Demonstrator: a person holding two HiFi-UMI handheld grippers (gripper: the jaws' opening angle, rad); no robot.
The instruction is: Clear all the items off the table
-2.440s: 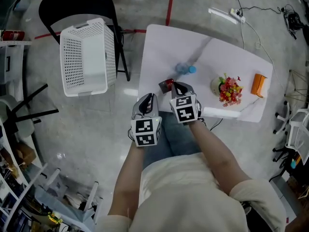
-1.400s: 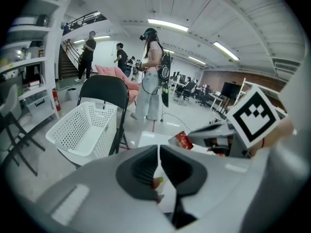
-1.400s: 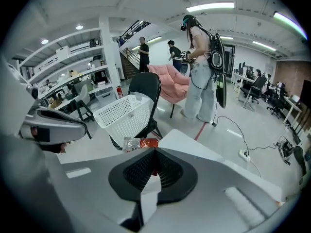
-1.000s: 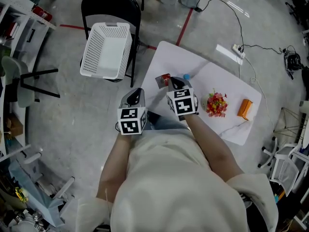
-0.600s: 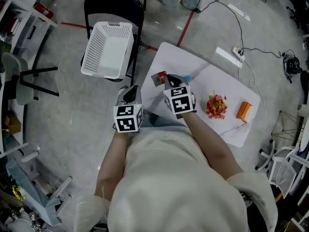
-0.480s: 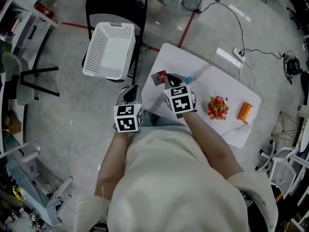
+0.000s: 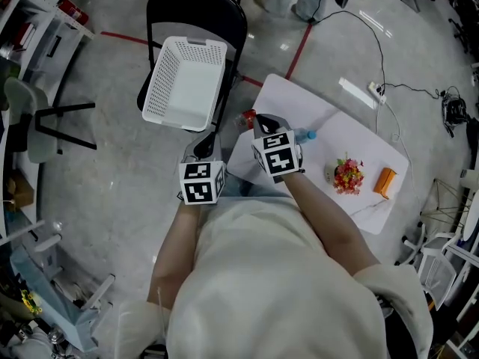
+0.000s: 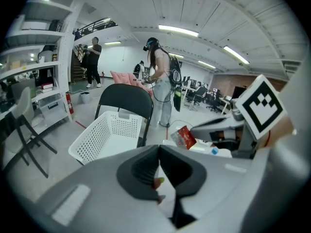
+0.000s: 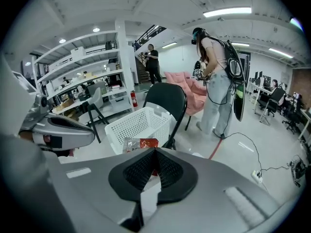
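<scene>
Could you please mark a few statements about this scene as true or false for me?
1. The right gripper is clamped on a red and silver packet. True.
2. The white basket stands on the table. False: it rests on the black chair beside the table.
3. The left gripper has its jaws wide apart. False: they are together.
4. A bunch of flowers and an orange item lie on the table. True.
</scene>
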